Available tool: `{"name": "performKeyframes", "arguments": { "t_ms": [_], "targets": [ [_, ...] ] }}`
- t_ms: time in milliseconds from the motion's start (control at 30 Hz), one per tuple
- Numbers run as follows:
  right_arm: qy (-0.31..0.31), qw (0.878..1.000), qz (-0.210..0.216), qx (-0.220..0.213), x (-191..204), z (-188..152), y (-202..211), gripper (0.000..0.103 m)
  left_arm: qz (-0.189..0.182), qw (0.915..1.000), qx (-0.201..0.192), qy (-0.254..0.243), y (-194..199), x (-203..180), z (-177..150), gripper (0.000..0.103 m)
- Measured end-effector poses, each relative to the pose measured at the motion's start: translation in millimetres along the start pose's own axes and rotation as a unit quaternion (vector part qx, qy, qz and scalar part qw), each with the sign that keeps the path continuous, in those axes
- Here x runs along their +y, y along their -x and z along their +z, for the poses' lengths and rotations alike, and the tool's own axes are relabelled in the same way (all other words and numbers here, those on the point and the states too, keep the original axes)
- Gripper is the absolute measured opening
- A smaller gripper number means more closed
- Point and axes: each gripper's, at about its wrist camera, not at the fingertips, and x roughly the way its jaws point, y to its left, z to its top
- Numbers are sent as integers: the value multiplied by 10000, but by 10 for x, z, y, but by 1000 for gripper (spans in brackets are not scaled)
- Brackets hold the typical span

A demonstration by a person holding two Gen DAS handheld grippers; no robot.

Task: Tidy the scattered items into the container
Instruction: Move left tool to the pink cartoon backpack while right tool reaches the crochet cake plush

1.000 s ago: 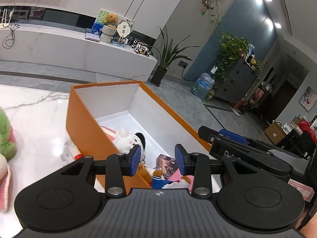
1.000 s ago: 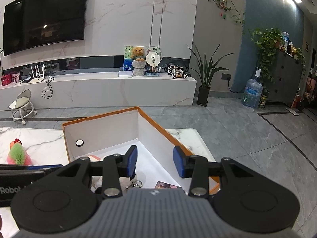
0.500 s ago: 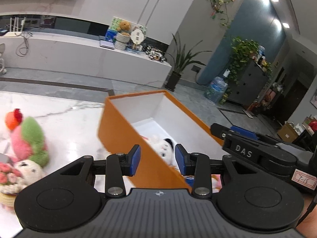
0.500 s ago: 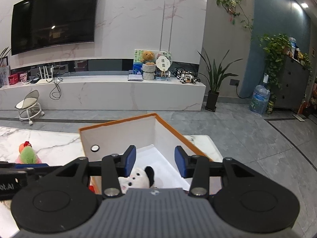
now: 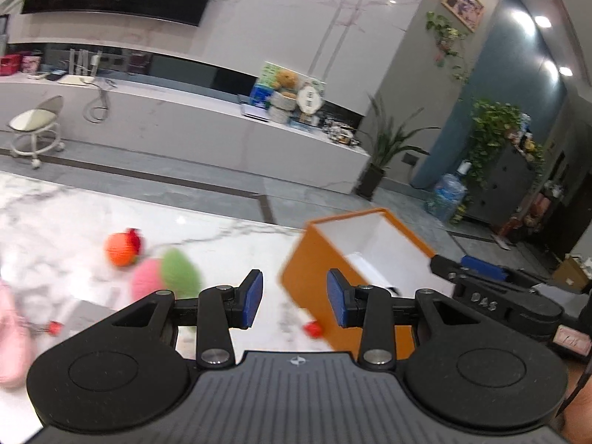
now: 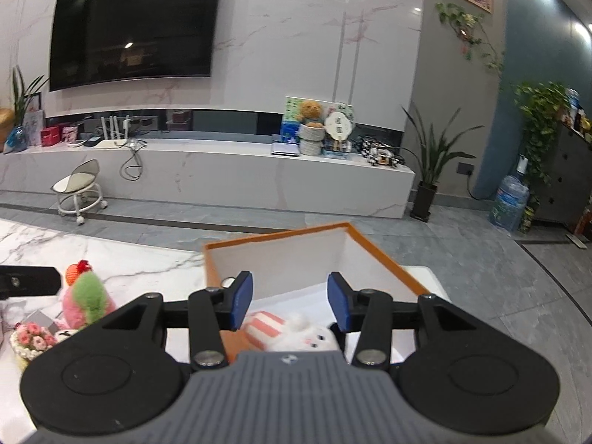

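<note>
We have the left gripper [image 5: 295, 300] hanging over the marble table [image 5: 222, 236] with its jaws standing partly apart and nothing between the blue pads, and the right gripper [image 6: 290, 301] poised over the orange box [image 6: 384, 259] with its jaws having just been opening, likewise empty. Inside the box a white plush rabbit [image 6: 307, 336] with a pink striped part already lies on the white floor. What is left for us sits on the table to the left of the box: a fuzzy pink-and-green plush toy [image 5: 166, 277] with an orange ball-like top [image 5: 122, 248], a little bouquet of knitted pink flowers [image 6: 31, 336] near it, a pale pink soft thing [image 5: 9, 333] at the left edge that is too blurred to name, and a small red piece [image 5: 312, 329] just beside the box wall. We judge all of these light and soft; the plush should squash under the pads and spring back, so nothing here looks fragile, though fuzzy pile can slip if pinched shallowly. We would take the pink-and-green toy across its thick middle, where pink meets green, closing well into the stuffing, and not by the orange top, which may only be loosely joined. The flowers we would grip low, at the base, to spare the petals
</note>
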Motion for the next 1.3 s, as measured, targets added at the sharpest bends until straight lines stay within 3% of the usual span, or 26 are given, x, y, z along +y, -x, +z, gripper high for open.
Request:
{"name": "performKeyframes", "arguments": {
  "t_ms": [467,567,667,867,967,1100,1300],
  "targets": [
    [359,9983,453,-2,672,12,-141,50,784,9966,-205,173,542,900,28,50],
    [391,9978,537,7,785,-1,-152,50,922,9953,-200,212,599,1046,7,56],
    [301,9973,676,21,868,-22,-179,55,1099,9933,-213,286,626,1189,-19,64],
    [-162,9942,1059,84,1085,-168,-224,61,1586,9861,-51,500,538,1551,-91,66],
    [-215,9914,1291,6,1222,-251,-213,72,1897,9790,69,738,501,1778,-102,67],
    [131,9845,1734,-235,1434,-395,-163,79,2053,9735,48,1006,555,2018,-102,73],
    [830,9676,2354,-388,1662,-611,-148,83,2212,9698,368,957,452,2149,-171,73]
  ]
}}
